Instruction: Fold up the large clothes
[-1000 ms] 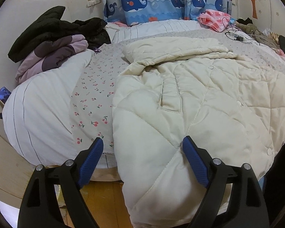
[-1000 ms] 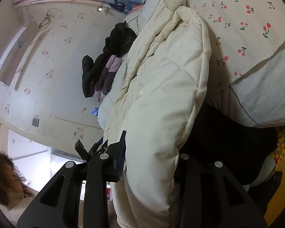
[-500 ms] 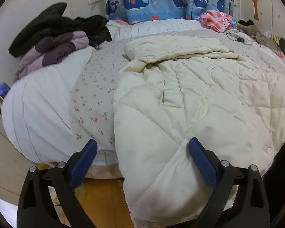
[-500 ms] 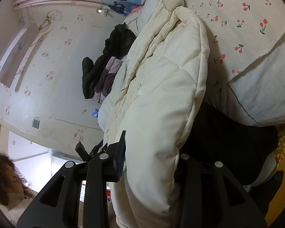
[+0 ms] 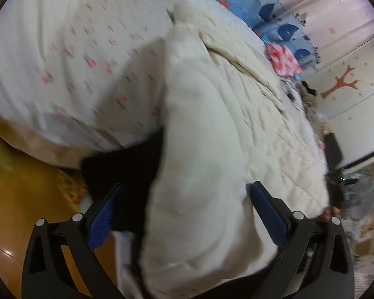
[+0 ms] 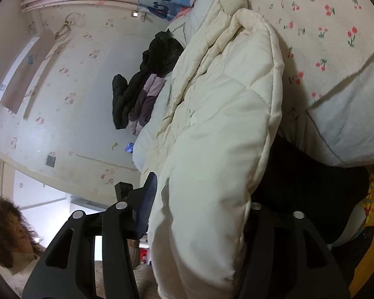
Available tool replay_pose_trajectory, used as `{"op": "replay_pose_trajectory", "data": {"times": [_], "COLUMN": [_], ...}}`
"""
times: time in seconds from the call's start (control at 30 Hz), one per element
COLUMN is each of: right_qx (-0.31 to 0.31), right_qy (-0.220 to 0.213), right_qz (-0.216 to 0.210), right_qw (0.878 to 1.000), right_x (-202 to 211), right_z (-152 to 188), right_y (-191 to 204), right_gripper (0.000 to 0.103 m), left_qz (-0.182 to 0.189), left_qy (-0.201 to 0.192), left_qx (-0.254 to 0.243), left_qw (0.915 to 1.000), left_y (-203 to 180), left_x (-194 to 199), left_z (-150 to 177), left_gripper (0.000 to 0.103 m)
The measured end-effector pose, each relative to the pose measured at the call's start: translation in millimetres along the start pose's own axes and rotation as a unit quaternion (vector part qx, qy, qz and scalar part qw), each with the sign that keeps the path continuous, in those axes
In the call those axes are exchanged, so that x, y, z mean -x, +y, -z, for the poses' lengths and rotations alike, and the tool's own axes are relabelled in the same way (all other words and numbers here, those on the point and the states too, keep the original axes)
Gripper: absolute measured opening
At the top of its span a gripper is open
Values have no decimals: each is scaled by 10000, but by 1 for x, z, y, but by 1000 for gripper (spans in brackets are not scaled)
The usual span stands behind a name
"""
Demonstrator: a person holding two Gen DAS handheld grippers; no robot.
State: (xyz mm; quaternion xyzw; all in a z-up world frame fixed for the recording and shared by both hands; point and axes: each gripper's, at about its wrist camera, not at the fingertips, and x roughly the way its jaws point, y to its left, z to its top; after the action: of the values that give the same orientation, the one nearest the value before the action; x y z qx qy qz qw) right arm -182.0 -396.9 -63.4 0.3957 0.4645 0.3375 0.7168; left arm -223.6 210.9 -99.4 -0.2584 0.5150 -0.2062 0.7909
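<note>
Coat (image 5: 207, 124) hangs between the wide-apart left claw (image 5: 184, 211); right claw (image 6: 202, 214) is opening around its edge.

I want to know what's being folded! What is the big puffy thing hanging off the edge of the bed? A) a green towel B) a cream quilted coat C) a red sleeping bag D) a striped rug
B: the cream quilted coat drapes over the edge of the bed, with its hem between the jaws of the right gripper.
</note>
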Motion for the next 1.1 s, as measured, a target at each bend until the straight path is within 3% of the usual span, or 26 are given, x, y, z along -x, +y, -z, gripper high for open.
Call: {"op": "replay_pose_trajectory", "data": {"times": [0.03,0.07,0.13,0.17,0.2,0.3,0.47,0.53,0.63,0.73,0.8,0.87,0.9,0.93,1.07,1.1], "right_qx": [58,95,146,170,180,237,454,599,508,43,-237,-285,-281,-263,-114,-44], "right_qy": [-45,-128,-309,-428,-544,-769,-931,-806,-218,184,69,-25,-34,-20,122,113], "right_qz": [87,108,-7,-112,-253,-547,-954,-869,-340,94,-27,-233,-252,-252,-166,-145], "right_qw": [9999,9998,9994,9989,9980,9953,9900,9911,9979,9998,9997,9993,9993,9993,9997,9998], "right_x": [0,0,2,5,7,14,29,35,31,24,29,31,31,27,5,1], "right_z": [0,0,0,-1,-3,-11,-15,-10,1,16,23,25,24,21,9,8], "right_y": [2,4,11,16,21,35,62,67,47,9,-9,-13,-13,-13,-7,-3], "right_gripper": [33,30,22,21,19,17,17,17,26,43,54,56,58,59,59,56], "left_qz": [187,396,335,528,1055,1481,1986,1965,1572,1168,1343,1831,1939,1964,1828,1713], "left_qy": [28,45,-19,-50,-43,-437,-626,-519,85,454,372,207,153,71,100,71], "left_qx": [6,21,45,125,308,432,349,161,-42,358,675,978,1001,997,881,746], "left_qw": [9998,9992,9994,9985,9939,9871,9774,9790,9875,9915,9879,9780,9758,9754,9792,9824], "left_y": [-3,-6,-8,-7,-5,-15,-32,-33,-17,18,35,48,49,48,32,28], "left_x": [-2,-3,3,7,12,39,66,69,48,20,15,13,13,10,-7,-8], "left_z": [1,1,-3,-6,-8,-20,-24,-19,-8,1,4,3,0,-6,-22,-24], "left_gripper": [85,66,54,28,15,14,13,13,19,49,67,79,90,93,91,77]}}
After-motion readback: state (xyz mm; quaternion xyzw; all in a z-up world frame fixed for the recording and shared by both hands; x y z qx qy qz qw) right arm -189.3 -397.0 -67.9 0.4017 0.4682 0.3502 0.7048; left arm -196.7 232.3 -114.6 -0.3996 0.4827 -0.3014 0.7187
